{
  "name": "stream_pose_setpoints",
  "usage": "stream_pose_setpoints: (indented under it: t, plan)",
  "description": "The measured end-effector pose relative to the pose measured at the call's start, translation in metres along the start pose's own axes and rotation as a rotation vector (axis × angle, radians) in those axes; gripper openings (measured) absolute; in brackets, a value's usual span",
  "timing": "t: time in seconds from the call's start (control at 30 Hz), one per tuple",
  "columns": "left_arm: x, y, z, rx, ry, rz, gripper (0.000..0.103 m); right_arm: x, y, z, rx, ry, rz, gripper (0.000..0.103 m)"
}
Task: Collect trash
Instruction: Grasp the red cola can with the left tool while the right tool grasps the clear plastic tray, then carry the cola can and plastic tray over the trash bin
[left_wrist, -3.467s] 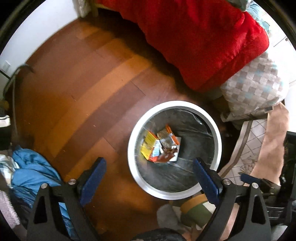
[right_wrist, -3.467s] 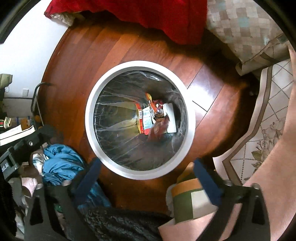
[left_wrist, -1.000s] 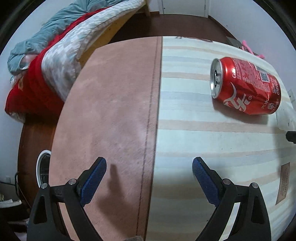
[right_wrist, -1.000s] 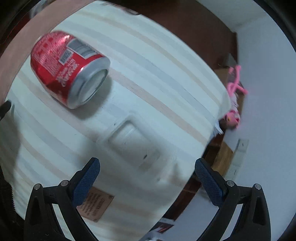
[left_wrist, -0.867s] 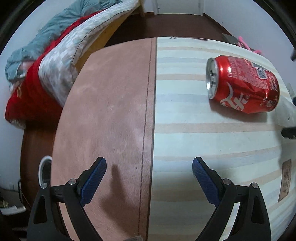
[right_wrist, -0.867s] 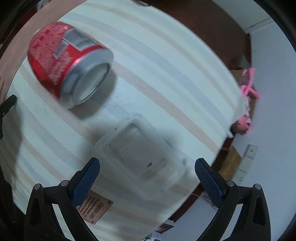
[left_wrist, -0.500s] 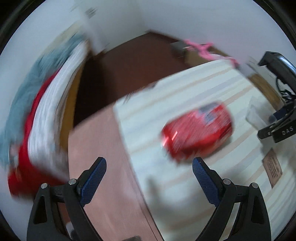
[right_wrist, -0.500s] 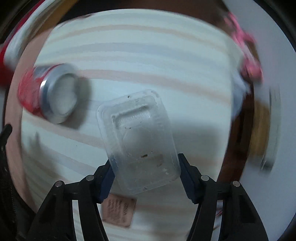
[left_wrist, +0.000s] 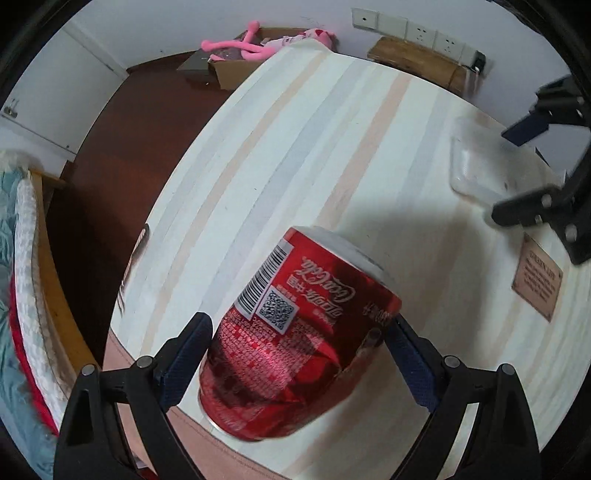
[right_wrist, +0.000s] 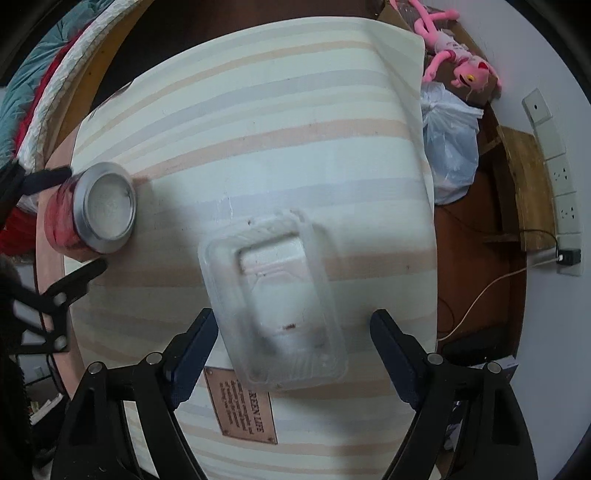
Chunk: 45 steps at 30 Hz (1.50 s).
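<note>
Apparently both spread, left gripper (left_wrist: 299, 362) straddles the can (left_wrist: 295, 332), right gripper (right_wrist: 295, 347) the tray (right_wrist: 273, 306).

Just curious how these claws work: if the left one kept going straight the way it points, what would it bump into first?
Most likely the red can, lying on its side between the left gripper's open jaws, then the striped cloth underneath.

I see a red can (left_wrist: 295, 332) on its side on the striped cloth, label and barcode up, silver base toward the clear tray (right_wrist: 277, 306). That tray, a lidded rectangular plastic one with a few crumbs, lies flat near the can.
</note>
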<state>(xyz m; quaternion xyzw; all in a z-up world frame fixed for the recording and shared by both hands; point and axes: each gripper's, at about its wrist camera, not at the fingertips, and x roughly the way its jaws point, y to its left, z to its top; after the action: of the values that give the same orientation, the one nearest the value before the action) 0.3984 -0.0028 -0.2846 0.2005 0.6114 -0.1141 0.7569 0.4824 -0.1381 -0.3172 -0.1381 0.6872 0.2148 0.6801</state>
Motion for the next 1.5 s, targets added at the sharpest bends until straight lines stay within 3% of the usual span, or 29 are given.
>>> stream_pose_setpoints:
  t: [0.13,0.4,0.53,0.7,0.73,0.77,1.13,1.3,1.5]
  plan:
    - [-0.001,0.004,-0.001,-0.047,-0.03,-0.027,0.092,0.005,0.008,0.003,-0.008,-0.021,-0.027,0.085]
    - [-0.009,0.006,-0.017,-0.126,-0.049,0.003,0.088,0.004,0.021,-0.001,-0.052,-0.066,-0.129,0.062]
    - [-0.011,0.003,-0.024,-0.125,-0.043,-0.046,0.088,-0.001,0.025,-0.006,-0.044,-0.072,-0.109,0.062]
    - [0.003,0.006,-0.024,-0.097,0.002,0.028,0.087,0.003,0.036,-0.011,-0.056,-0.056,-0.126,0.062]
    - [0.004,0.009,-0.026,-0.116,0.004,0.041,0.072,0.003,0.039,-0.012,-0.06,-0.058,-0.139,0.062]
    - [0.005,0.014,-0.028,-0.139,0.016,0.041,0.067,0.003,0.041,-0.012,-0.059,-0.055,-0.138,0.062]
    - [-0.069,0.037,-0.077,-0.458,-0.195,0.029,0.067,-0.022,0.053,-0.034,-0.035,-0.117,-0.1,0.061]
    - [-0.116,0.034,-0.12,-0.595,-0.3,0.087,0.067,-0.047,0.073,-0.052,-0.049,-0.171,-0.08,0.061]
    - [-0.165,0.026,-0.178,-0.783,-0.334,0.201,0.067,-0.089,0.125,-0.085,-0.107,-0.26,-0.019,0.061]
